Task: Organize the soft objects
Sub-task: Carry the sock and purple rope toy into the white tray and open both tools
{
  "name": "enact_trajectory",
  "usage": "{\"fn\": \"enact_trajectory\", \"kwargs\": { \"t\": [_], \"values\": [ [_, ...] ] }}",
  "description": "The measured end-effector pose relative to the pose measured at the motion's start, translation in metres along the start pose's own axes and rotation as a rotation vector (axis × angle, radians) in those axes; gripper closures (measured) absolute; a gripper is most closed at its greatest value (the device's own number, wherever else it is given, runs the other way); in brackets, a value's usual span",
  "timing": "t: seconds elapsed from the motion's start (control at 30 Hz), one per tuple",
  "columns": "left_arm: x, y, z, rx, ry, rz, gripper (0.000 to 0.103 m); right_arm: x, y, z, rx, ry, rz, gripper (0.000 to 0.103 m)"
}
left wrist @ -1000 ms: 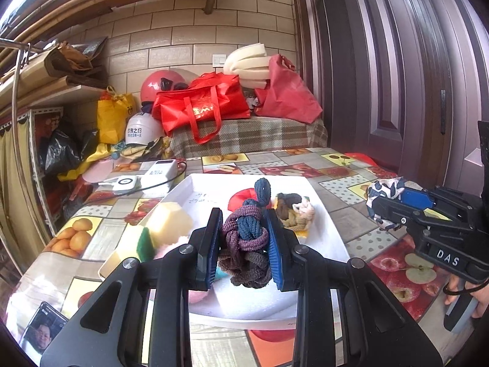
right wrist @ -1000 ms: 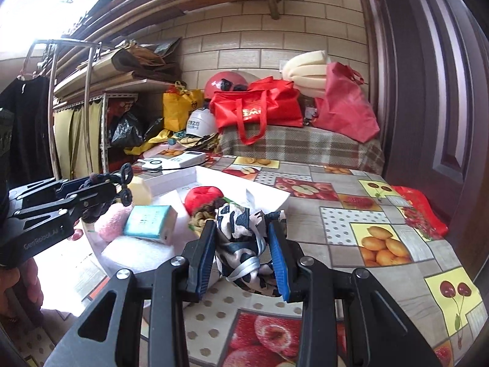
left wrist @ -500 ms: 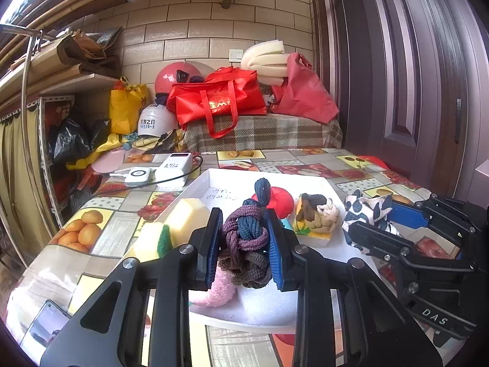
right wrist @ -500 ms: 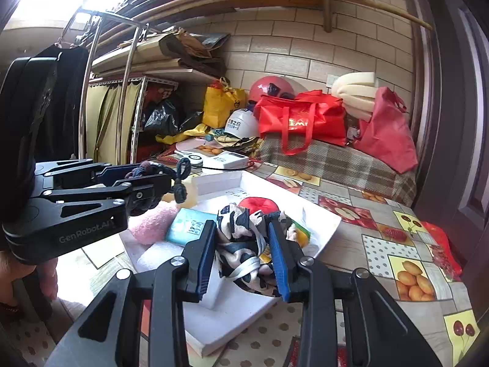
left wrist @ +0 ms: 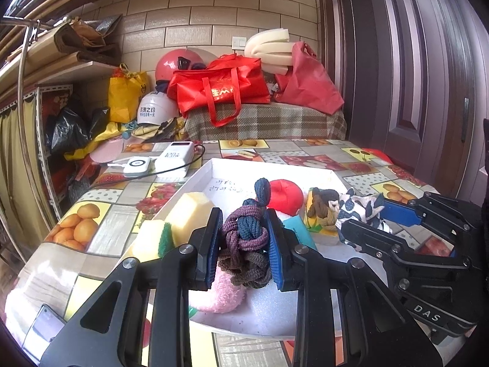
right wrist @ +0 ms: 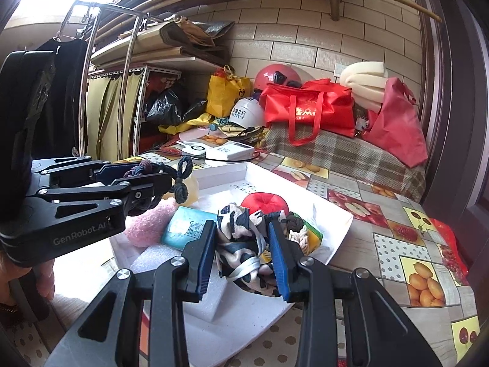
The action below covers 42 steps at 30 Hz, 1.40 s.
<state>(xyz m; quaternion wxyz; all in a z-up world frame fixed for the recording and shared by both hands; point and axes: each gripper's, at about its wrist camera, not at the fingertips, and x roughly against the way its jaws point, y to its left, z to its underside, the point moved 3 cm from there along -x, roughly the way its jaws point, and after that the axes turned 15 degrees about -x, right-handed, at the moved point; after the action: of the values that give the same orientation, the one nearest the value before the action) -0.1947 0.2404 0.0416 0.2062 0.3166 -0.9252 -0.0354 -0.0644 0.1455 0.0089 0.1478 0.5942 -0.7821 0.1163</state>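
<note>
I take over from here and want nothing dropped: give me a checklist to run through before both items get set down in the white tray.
1. Left gripper clamped on the knotted maroon-and-blue rope toy: ok.
2. Right gripper clamped on the black-and-white patterned cloth bundle: ok.
3. Both items above the shallow white tray: ok.
4. Bare tray floor for two more items: cannot tell; the pink fluffy toy, teal box and red round cushion crowd it.
5. Grippers apart from each other: ok.
</note>
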Motion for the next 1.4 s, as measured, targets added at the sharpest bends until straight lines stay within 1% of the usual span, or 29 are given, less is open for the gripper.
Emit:
{"fn": "enact_trajectory", "kwargs": {
  "t": [0.1,0.2,0.33,0.4,0.57,0.67,0.77,0.87,1.0,1.17,1.23,1.33,1.4],
  "values": [
    [-0.007,0.003,0.001,0.008,0.029,0.021,0.076,-0.011,-0.007,-0.003,-0.031,0.035,-0.002,0.069],
    [-0.016,0.005,0.002,0.025,0.072,0.048,0.076,-0.023,-0.013,-0.002,-0.067,0.107,-0.017,0.069],
    [-0.025,0.01,0.003,0.06,0.103,0.068,0.076,-0.029,-0.013,0.001,-0.072,0.153,-0.026,0.069],
    [-0.027,0.011,0.004,0.07,0.111,0.071,0.076,-0.03,-0.015,0.001,-0.079,0.155,-0.025,0.069],
    [-0.027,0.008,0.005,0.058,0.112,0.068,0.076,-0.038,-0.026,-0.001,-0.129,0.167,-0.013,0.069],
    [-0.027,0.01,0.006,0.071,0.112,0.06,0.076,-0.045,-0.034,-0.002,-0.167,0.188,-0.013,0.069],
    [-0.029,0.011,0.005,0.076,0.117,0.048,0.076,-0.045,-0.039,-0.003,-0.195,0.192,-0.018,0.069],
    [-0.034,0.008,0.003,0.061,0.126,0.035,0.076,-0.045,-0.04,-0.003,-0.199,0.194,-0.023,0.069],
    [-0.045,0.002,0.001,0.04,0.152,0.043,0.076,-0.051,-0.037,-0.002,-0.183,0.223,-0.036,0.069],
    [-0.06,0.0,-0.003,0.045,0.174,0.057,0.075,-0.056,-0.039,-0.007,-0.201,0.202,-0.028,0.069],
    [-0.065,0.0,-0.005,0.055,0.182,0.039,0.075,-0.061,-0.04,-0.009,-0.209,0.196,-0.017,0.069],
    [-0.067,0.006,-0.005,0.079,0.188,0.019,0.072,-0.068,-0.041,-0.009,-0.219,0.218,-0.009,0.069],
    [-0.066,0.007,-0.004,0.087,0.187,0.004,0.07,-0.066,-0.043,-0.009,-0.228,0.213,-0.005,0.068]
  ]
}}
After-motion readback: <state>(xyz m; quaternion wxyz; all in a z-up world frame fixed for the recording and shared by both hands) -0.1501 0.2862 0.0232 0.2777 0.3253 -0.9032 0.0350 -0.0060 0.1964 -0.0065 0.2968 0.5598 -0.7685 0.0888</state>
